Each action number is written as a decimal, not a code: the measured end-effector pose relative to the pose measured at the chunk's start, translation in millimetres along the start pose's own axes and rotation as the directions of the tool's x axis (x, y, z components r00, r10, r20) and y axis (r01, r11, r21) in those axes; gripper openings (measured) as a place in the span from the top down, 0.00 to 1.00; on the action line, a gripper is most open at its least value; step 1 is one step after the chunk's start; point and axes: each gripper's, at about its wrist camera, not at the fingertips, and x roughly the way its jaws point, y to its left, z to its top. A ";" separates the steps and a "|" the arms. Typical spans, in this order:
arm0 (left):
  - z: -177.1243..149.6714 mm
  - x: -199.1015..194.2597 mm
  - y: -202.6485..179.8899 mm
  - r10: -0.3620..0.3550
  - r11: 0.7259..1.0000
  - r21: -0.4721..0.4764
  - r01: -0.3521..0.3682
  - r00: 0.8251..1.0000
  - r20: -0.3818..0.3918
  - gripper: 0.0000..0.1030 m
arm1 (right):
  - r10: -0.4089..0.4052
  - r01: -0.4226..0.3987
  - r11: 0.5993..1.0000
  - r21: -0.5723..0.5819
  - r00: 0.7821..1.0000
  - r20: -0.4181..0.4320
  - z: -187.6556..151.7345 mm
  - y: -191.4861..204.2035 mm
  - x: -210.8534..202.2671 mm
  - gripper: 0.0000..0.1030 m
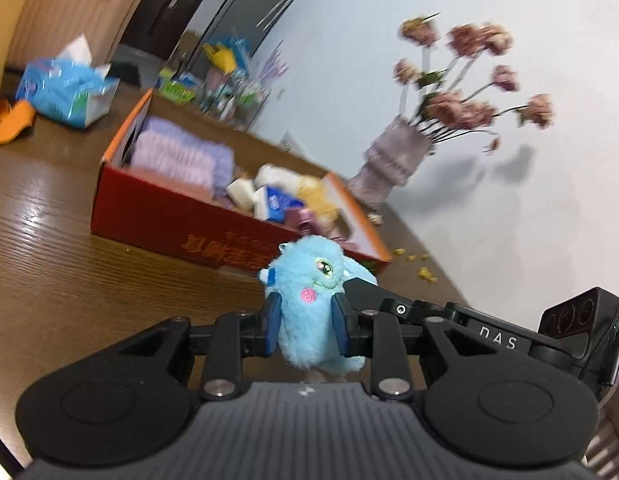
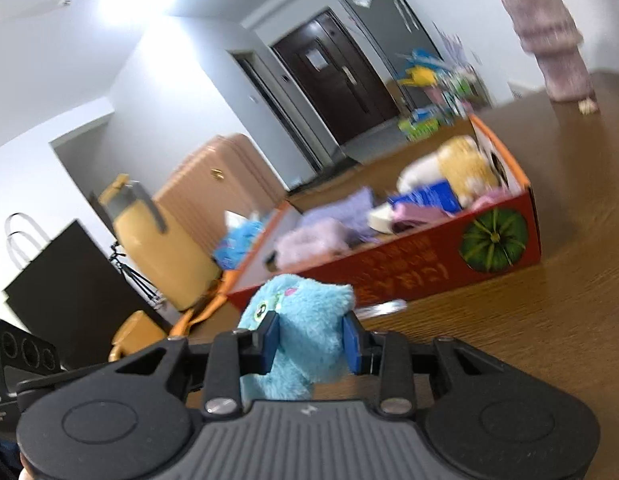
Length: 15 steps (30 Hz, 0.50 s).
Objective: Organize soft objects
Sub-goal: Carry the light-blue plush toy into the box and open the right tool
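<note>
A fluffy light-blue plush toy with a green eye and a pink cheek is held over the brown table. My left gripper is shut on its lower body, blue pads pressed into the fur on both sides. In the right wrist view my right gripper is likewise shut on the blue plush toy. The right tool's black body reaches in from the right. Just beyond stands an open red cardboard box holding purple towels, a yellow plush and small packets.
A knitted vase of pink flowers stands by the white wall behind the box, with yellow crumbs near it. A blue tissue pack lies far left. A tan suitcase, a yellow jug and a black bag stand beyond the table.
</note>
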 end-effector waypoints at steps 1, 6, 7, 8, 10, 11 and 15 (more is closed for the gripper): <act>-3.0 -10.9 -4.0 -0.008 1.000 0.000 0.008 1.000 0.008 0.74 | 0.003 -0.003 1.000 -0.010 1.000 0.010 -2.6 6.6 -9.6 0.68; -27.2 -56.3 -22.1 -0.025 1.000 0.013 0.025 0.999 0.020 0.74 | 0.000 0.002 0.999 -0.044 0.999 0.042 -26.7 37.4 -56.3 0.68; -33.5 -66.0 -26.7 -0.027 0.999 0.019 0.026 0.999 0.024 0.74 | 0.002 0.000 0.999 -0.043 0.999 0.046 -31.5 40.4 -66.5 0.68; -38.3 -73.8 -29.4 -0.030 0.999 0.023 0.029 0.999 0.027 0.74 | 0.006 -0.004 0.999 -0.042 0.999 0.049 -36.7 44.2 -75.6 0.68; -49.9 -90.5 -36.8 -0.036 0.999 0.033 0.035 0.999 0.033 0.74 | 0.013 -0.010 0.999 -0.047 0.998 0.056 -46.7 50.5 -92.0 0.68; -54.9 -97.1 -39.8 -0.038 0.999 0.036 0.037 0.999 0.035 0.74 | 0.015 -0.012 0.999 -0.050 0.998 0.058 -51.0 53.5 -99.6 0.68; -69.7 -118.6 -49.5 -0.044 0.998 0.052 0.042 0.998 0.047 0.74 | 0.013 -0.008 0.998 -0.065 0.997 0.076 -68.8 65.7 -124.9 0.68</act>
